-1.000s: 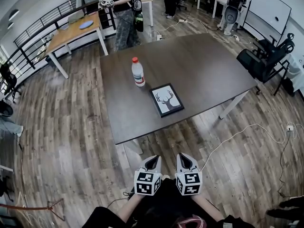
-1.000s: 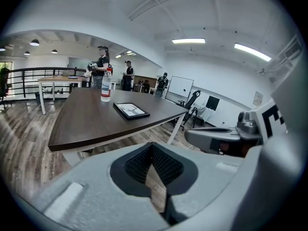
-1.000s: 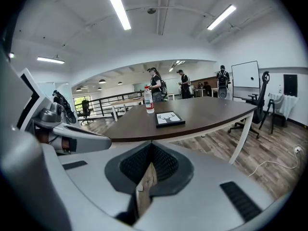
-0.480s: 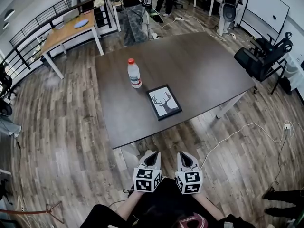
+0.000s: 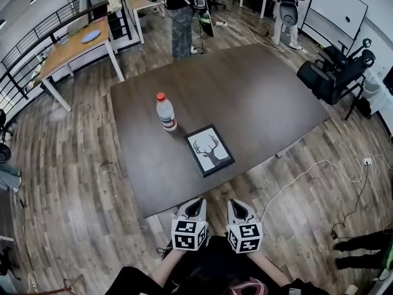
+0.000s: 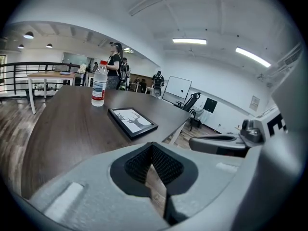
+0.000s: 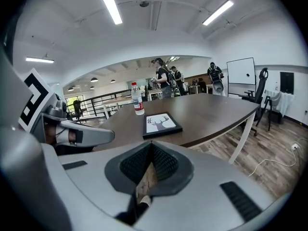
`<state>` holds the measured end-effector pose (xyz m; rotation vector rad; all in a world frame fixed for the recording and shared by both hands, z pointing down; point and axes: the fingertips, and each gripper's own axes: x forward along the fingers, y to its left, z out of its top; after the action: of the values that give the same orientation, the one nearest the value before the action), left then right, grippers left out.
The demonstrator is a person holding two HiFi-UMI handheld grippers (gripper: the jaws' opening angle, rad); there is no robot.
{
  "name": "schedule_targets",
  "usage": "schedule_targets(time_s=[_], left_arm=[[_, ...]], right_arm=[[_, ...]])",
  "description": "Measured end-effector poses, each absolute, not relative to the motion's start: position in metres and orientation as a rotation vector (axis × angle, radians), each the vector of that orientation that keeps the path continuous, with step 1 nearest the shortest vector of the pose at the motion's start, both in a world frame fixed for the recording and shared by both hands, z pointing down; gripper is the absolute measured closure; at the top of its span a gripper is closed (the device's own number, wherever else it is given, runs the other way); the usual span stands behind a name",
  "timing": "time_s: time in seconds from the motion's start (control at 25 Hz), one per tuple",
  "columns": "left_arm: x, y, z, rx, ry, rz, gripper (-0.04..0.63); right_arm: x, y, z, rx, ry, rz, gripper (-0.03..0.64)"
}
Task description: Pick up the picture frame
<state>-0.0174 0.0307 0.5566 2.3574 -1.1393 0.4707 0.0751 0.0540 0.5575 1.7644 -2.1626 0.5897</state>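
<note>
Black picture frame (image 5: pixel 209 150) is lying flat on the table (image 5: pixel 258 97) near a water bottle (image 5: pixel 165 112); left gripper (image 5: pixel 196 204) and right gripper (image 5: pixel 237 205) are hovering clenched, holding nothing.

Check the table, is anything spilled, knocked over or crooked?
Nothing stands out. The water bottle stands upright and capped, and the picture frame lies flat, face up, on the table, apart from the bottle.
</note>
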Motion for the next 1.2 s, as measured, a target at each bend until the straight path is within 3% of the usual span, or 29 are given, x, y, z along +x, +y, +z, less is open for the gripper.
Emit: schedule_targets(time_s=[0.56, 1.2], left_arm=[[-0.012, -0.08, 0.57, 2.312, -0.963, 0.473, 0.586], [-0.038, -0.121, 0.593, 2.153, -0.97, 0.457, 0.584]], right_arm=[[0.071, -0.041, 0.563, 1.819, -2.055, 0.64, 0.611], [0.066, -0.079, 0.581, 1.804, -1.99, 0.731, 0.611]])
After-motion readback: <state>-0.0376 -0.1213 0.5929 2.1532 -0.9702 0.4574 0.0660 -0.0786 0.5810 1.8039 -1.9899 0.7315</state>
